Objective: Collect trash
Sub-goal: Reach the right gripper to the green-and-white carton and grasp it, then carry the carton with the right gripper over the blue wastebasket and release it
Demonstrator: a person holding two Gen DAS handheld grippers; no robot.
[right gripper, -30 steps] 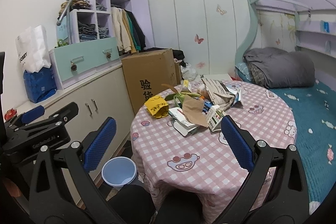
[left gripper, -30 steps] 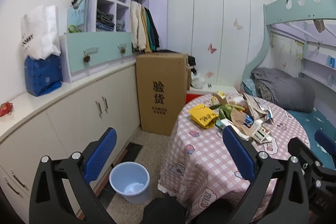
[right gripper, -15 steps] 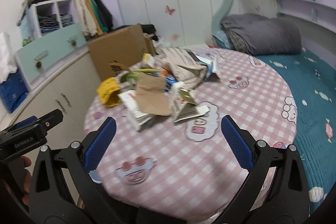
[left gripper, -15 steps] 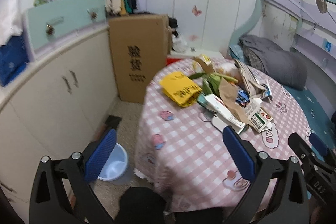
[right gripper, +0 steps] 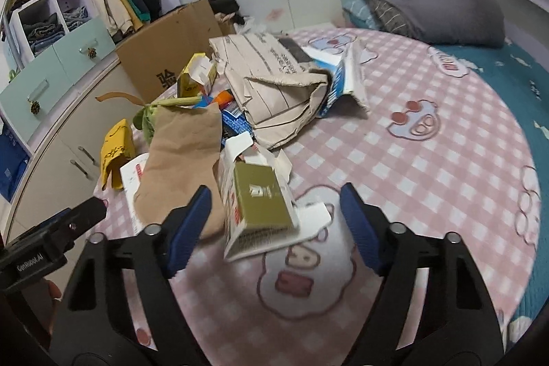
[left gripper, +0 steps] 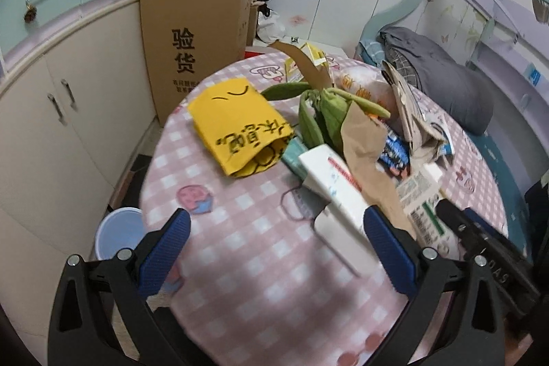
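A heap of trash lies on the round table with the pink checked cloth [right gripper: 429,167]. In the right wrist view an open olive-and-white carton [right gripper: 260,204] sits between the blue pads of my right gripper [right gripper: 274,225]. Its jaws are closing, with gaps left on both sides of the carton. Brown paper [right gripper: 185,153] and torn cardboard [right gripper: 271,91] lie just behind. In the left wrist view my left gripper [left gripper: 276,249] is open and empty over the cloth. A long white box [left gripper: 336,191] lies just ahead near its right pad, and a yellow bag [left gripper: 236,129] farther left.
A light-blue bucket [left gripper: 116,232] stands on the floor left of the table, beside white cabinets [left gripper: 61,132]. A tall cardboard box [left gripper: 192,40] stands behind the table. A bed with a grey blanket [right gripper: 432,9] borders the table's right side.
Both grippers have come forward and down over the table, tilting downward. The right jaws have narrowed, and the olive carton now lies between them. The left jaws stay wide.
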